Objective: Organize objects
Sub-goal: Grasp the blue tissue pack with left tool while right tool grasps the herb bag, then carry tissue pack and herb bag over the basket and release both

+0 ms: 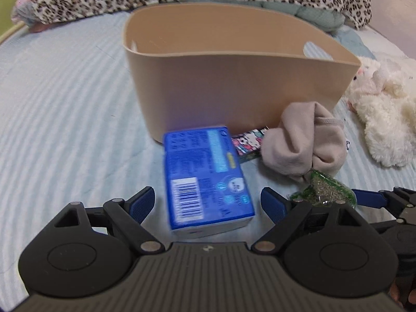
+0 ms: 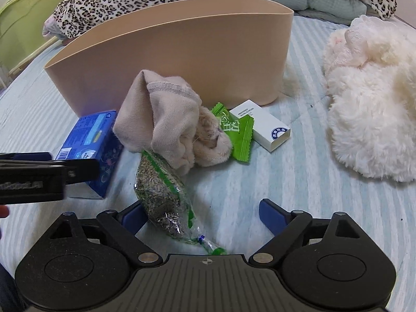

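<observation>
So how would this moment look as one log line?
left gripper: open around blue cardboard box | right gripper: open over clear herb bag | beige plastic bin: behind

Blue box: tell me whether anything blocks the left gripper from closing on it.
Nothing visible does. The blue box lies between the open fingers of the left gripper, with bare bedsheet on its left side. The beige sock sits off to the right, clear of the box.
</observation>
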`<state>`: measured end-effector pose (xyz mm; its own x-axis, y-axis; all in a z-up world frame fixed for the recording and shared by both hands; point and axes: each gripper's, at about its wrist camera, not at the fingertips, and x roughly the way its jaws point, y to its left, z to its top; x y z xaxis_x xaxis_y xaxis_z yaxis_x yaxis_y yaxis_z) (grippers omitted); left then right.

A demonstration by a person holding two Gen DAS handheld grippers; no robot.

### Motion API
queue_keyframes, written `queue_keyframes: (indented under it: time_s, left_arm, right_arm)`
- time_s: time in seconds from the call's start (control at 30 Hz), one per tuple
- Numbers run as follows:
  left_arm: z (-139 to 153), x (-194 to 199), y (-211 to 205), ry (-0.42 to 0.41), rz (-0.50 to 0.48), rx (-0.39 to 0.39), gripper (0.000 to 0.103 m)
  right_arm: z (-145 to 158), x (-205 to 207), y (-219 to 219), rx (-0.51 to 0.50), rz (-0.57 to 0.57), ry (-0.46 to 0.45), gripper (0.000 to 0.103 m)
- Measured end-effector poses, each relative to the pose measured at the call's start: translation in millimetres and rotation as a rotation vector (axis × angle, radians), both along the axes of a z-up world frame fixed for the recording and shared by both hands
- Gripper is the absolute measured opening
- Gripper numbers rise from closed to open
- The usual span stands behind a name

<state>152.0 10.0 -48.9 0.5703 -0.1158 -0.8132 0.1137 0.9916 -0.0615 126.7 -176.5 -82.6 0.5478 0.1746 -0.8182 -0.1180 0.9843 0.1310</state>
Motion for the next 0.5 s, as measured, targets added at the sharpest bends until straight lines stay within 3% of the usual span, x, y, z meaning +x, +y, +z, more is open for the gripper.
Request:
queue_keyframes:
  time_s: [0.1, 0.17, 0.23, 0.37, 0.5]
  left_arm:
    - [-11.8, 11.9, -5.8, 0.04, 0.007, 0.034, 0.089]
    - [-17.2, 16.5, -5.0, 0.056, 0.013, 0.021, 0.084]
    - [-18.3, 15.7, -2.8, 0.044, 0.007, 0.002, 0.075]
    - [-16.2, 10.5, 1.2, 0.026, -0.011, -0.01, 0.067]
    - [-9.7, 0.7, 9.4, 0.006, 0.011, -0.032, 0.066]
  right_arm:
    - [0.4, 1.8, -1.2, 0.007, 0.009, -0.004, 0.082]
    - [2.3, 2.6, -1.0, 0.013, 0.018, -0.008, 0.074]
    - [4.8, 2.1, 0.4, 0.019, 0.038, -0.007, 0.062]
    - [8.8, -1.0, 2.8, 0.054, 0.071, -0.004, 0.036]
    - [13.7, -5.6, 10.6, 0.045, 0.096, -0.009, 0.027]
